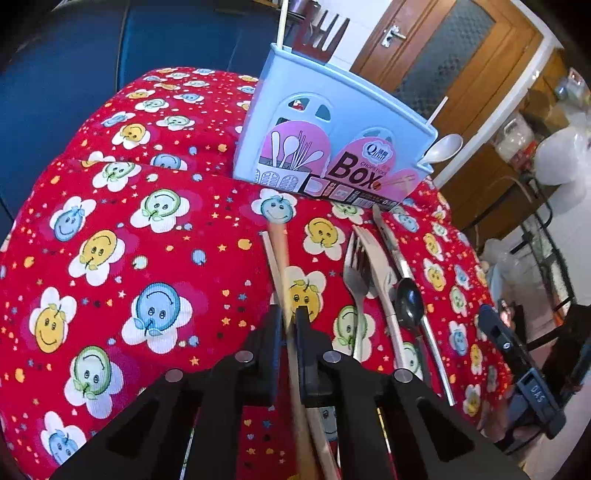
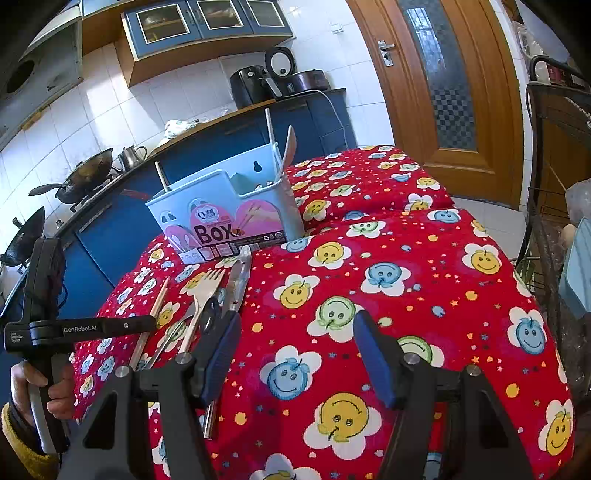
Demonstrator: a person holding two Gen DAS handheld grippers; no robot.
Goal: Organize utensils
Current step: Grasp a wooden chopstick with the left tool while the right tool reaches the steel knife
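A: While the left gripper (image 1: 287, 317) is clamped on something, can you tell what it is?

B: A chopstick (image 1: 279, 251). The jaws are pressed together on its shaft, and it runs from between them out toward the box (image 1: 332, 140). A second, paler chopstick (image 1: 266, 249) lies just beside it on the left, on the cloth.

A: And the bench?

B: Covered by a red cloth (image 1: 147, 258) with smiley flowers. The box, pale blue, stands at its far edge. A few utensils already stand in it: a dark red fork-shaped tool (image 1: 321, 33) and a pale stick (image 1: 282, 22) at the left end, a white spoon (image 1: 443, 147) at the right end.

A: What else lies loose?

B: Right of the chopsticks, close together: a metal fork (image 1: 356, 273), a pale plastic fork (image 1: 376, 266), a dark spoon (image 1: 410, 302) and metal tongs (image 1: 388, 236), their tips pointing toward the box.

A: The right gripper (image 2: 295, 350)?

B: Its jaws stand apart with nothing between them, over bare cloth to the right of that group. In its view a hand (image 2: 44, 387) grips the left tool's handle at the near left, with a yellow cuff (image 2: 18, 435) at the wrist.

A: Behind the bench?

B: Blue cabinets, a wok (image 2: 85, 177) on a stove, a wooden door (image 2: 443, 92).
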